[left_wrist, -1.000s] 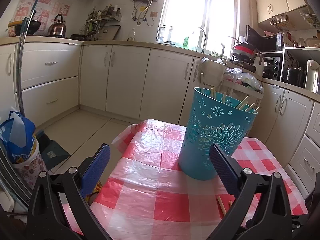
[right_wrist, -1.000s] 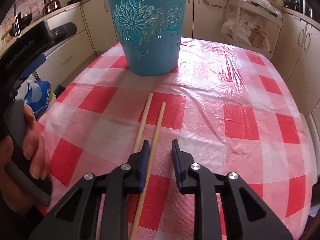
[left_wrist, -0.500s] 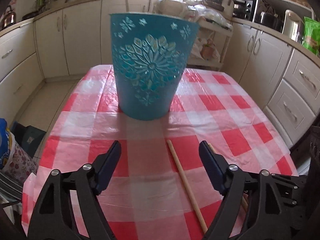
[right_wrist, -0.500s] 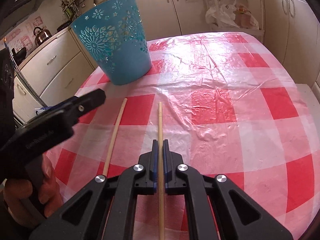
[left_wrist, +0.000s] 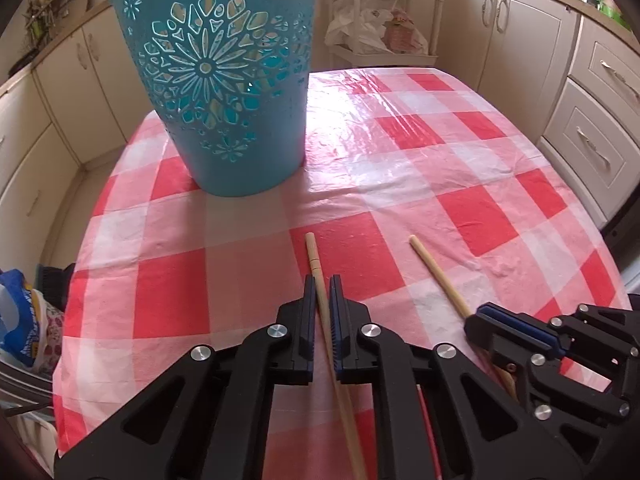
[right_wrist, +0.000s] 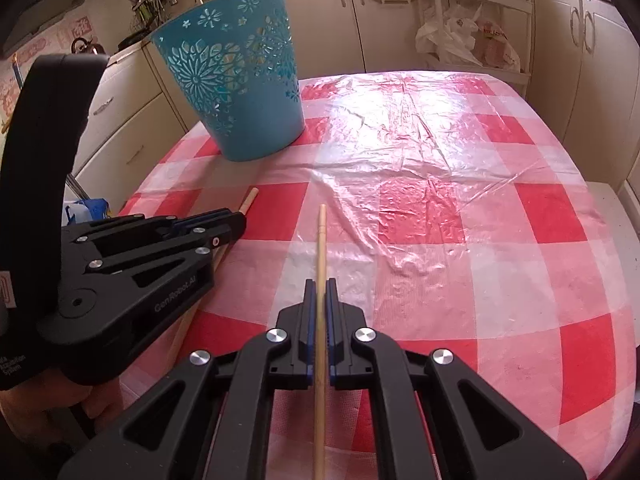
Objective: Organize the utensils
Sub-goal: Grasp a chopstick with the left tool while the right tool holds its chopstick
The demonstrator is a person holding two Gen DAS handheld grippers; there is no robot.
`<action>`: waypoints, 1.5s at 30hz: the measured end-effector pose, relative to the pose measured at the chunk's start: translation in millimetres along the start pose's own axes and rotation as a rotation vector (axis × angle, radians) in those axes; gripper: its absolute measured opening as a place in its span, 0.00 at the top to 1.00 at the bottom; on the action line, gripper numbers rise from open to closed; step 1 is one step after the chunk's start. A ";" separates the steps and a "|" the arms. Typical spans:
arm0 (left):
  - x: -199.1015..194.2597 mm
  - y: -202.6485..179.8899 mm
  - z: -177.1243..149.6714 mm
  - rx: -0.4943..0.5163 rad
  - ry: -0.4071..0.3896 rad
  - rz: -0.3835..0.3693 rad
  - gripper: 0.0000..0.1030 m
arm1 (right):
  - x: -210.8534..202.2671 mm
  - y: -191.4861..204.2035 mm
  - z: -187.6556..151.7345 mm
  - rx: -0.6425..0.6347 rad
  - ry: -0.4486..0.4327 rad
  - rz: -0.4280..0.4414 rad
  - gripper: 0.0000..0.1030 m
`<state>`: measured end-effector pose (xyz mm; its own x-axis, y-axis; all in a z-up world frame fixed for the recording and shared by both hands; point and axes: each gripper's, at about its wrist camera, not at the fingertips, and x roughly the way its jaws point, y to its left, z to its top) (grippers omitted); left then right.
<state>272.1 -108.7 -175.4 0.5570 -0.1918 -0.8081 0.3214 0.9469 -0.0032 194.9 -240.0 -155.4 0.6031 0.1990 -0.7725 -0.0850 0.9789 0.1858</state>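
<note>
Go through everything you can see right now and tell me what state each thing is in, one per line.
left gripper: shut on the left chopstick.
right gripper: shut on the right chopstick.
left chopstick: gripped, tip toward the bucket.
right chopstick: gripped, pointing forward.
blue bucket: upright on the table, chopsticks poking out the top.
checked tablecloth: wrinkled, glossy.

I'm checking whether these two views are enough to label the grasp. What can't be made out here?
- Left wrist view: the near end of the left chopstick runs under the left tongs and off the bottom edge.
- Right wrist view: the right chopstick in the right tongs is likewise cut off.
- Both views: what fills the blue basket stays hidden behind its wall; only stick tips top the rim.
</note>
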 end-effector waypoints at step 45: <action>-179.4 88.7 143.1 -0.178 -0.893 -0.084 0.96 | -0.8 -11.9 -0.4 0.055 -0.020 0.061 0.95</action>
<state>310.3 -27.2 53.5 0.9463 -0.3200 -0.0457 0.3060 0.9324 -0.1926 195.2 -251.9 -157.3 0.6136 0.2563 -0.7468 -0.0784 0.9610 0.2653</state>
